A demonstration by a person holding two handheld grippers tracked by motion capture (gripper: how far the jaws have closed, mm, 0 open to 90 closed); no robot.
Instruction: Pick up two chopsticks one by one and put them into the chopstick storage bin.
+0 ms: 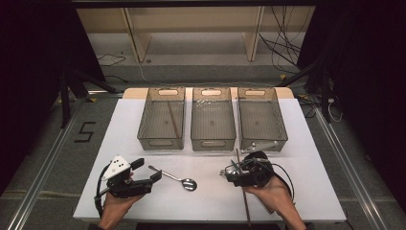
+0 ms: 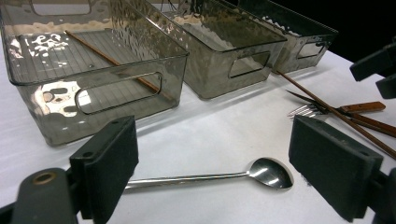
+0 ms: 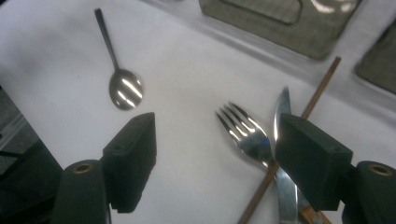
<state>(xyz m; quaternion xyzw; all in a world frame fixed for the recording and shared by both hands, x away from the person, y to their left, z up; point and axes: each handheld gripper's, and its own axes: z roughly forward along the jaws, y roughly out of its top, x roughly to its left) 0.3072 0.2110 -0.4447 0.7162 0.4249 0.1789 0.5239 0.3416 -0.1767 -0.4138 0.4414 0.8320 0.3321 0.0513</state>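
A steel spoon [image 1: 178, 179] lies on the white table, just past the tips of my left gripper [image 1: 147, 169], which stands open. In the left gripper view the spoon [image 2: 215, 176] lies flat between and beyond the wide jaws of the left gripper [image 2: 215, 140]. My right gripper [image 1: 229, 173] hangs open over a fork [image 3: 245, 131], a knife [image 3: 284, 140] and a brown chopstick [image 3: 322, 86] that cross one another. The fork's tines show between the jaws of the right gripper [image 3: 217, 135], and no pad touches them.
Three clear grey bins stand in a row at the back: left [image 1: 143, 120], middle [image 1: 213, 142], right [image 1: 282, 120]. A second chopstick [image 1: 173, 119] lies in the left bin. The table's front edge [image 1: 191, 219] runs close behind both hands.
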